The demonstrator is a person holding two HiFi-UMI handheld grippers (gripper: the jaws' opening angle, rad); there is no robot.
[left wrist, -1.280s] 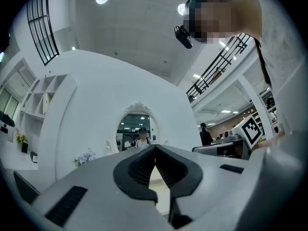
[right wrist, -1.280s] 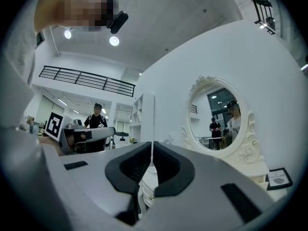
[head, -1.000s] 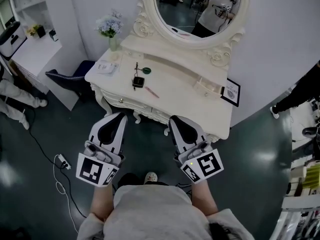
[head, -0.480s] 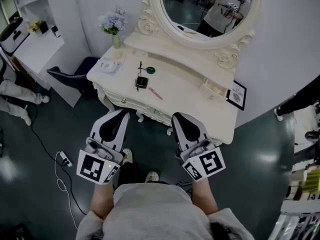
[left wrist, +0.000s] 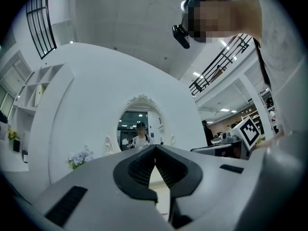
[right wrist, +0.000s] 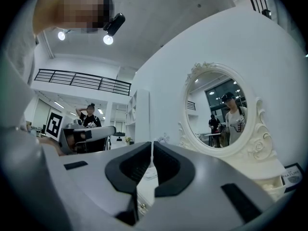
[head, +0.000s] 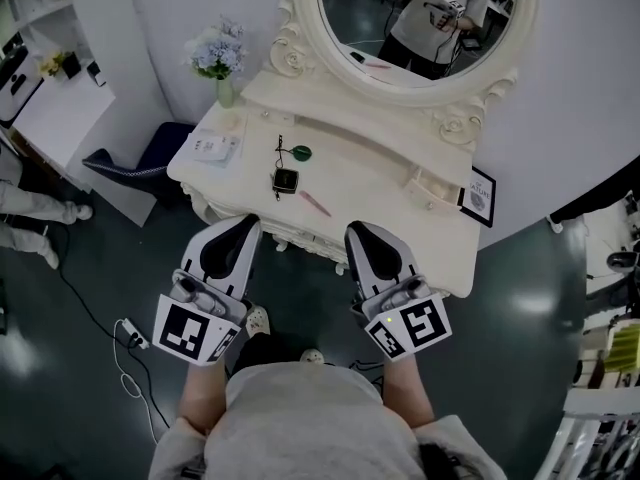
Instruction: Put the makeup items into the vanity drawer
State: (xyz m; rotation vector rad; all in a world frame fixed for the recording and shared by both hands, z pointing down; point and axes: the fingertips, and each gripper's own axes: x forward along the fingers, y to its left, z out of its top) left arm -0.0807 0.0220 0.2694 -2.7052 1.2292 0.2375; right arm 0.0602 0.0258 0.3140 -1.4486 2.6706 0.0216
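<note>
Left gripper (head: 236, 230) and right gripper (head: 362, 236) face the vanity (head: 385, 183); jaws together.

We see the makeup items lying loose, drawer closed.
Nearest the mirror (head: 420, 18) lies a green round piece (head: 302, 153); farther out a dark square compact (head: 286, 179) and a pink stick (head: 315, 203); farthest, the vanity drawer (head: 295, 233) front.
</note>
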